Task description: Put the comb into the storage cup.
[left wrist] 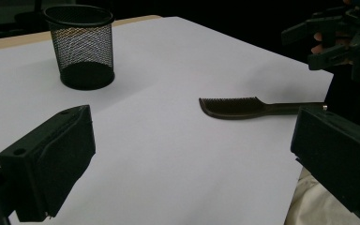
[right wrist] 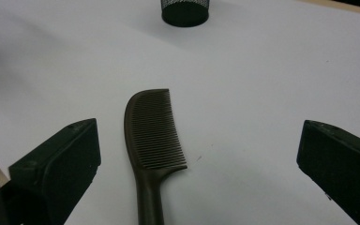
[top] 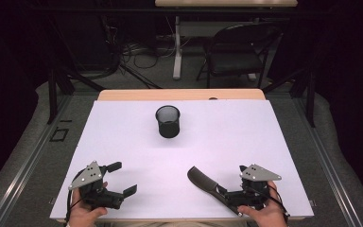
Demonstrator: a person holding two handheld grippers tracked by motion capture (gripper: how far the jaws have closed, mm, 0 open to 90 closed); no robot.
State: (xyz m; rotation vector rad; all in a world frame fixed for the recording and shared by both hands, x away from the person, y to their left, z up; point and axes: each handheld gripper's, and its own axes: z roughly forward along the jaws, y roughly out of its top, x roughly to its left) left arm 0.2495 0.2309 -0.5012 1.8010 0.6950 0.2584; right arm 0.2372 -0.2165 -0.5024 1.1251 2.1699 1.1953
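Note:
A dark comb point(top: 203, 182) lies flat on the white table top point(top: 264, 142) near the front edge, teeth end pointing away from the person. My right gripper point(top: 230, 182) is open, its jaws standing wide on either side of the comb's handle without touching it. In the right gripper view the comb point(right wrist: 152, 136) runs up between the jaws of the right gripper point(right wrist: 197, 154). A black mesh cup point(top: 168, 122) stands upright in the far middle. At front left my left gripper point(top: 123, 178) is open and holds nothing. From the left gripper point(left wrist: 192, 154) I see the comb point(left wrist: 236, 107), the cup point(left wrist: 80, 47) and the right gripper point(left wrist: 337, 37).
The white sheet covers a wooden table whose far edge point(top: 179, 94) shows behind the cup. Beyond it stand a black folding chair point(top: 236, 52) and a white table leg point(top: 177, 47), with cables on the floor. A light cloth point(left wrist: 309, 206) shows at the table's near edge.

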